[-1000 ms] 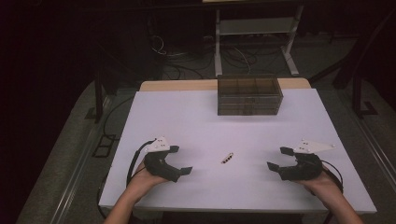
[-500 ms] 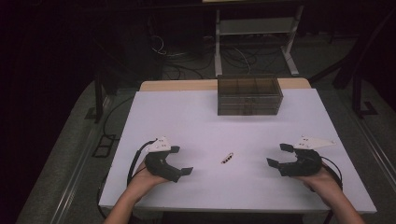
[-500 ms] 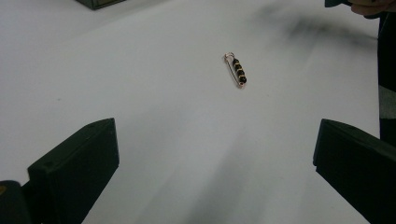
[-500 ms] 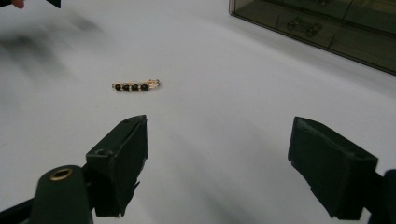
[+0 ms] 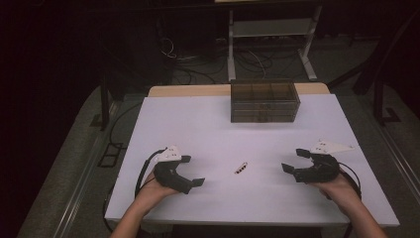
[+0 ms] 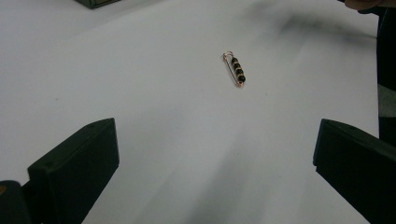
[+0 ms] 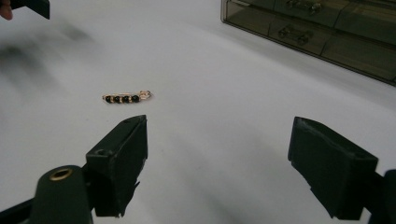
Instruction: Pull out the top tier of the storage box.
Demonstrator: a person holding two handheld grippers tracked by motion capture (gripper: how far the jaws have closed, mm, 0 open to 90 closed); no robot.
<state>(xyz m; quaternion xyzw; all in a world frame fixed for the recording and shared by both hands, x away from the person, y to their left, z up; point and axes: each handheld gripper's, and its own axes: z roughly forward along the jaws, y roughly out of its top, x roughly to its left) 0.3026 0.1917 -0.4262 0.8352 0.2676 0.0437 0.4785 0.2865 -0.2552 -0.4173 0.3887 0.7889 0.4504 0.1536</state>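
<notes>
My L gripper (image 5: 191, 171) + R gripper (image 5: 296, 160): jaws wide, holding nothing. Pin (image 5: 241, 168) flat on table (image 5: 208, 124) btwn them, untouched.

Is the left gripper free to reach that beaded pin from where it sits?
Probably yes: the left gripper is open, and bare table lies between it and the beaded pin.

Pin (image 6: 235, 69): thin gold-toned metal wire carrying glossy black beads. Table (image 5: 208, 129): smooth, matt white surface. Drawer box (image 5: 264, 100): smoky translucent plastic, glossy. Left tool (image 5: 190, 171) jaws: matt black plastic.
</notes>
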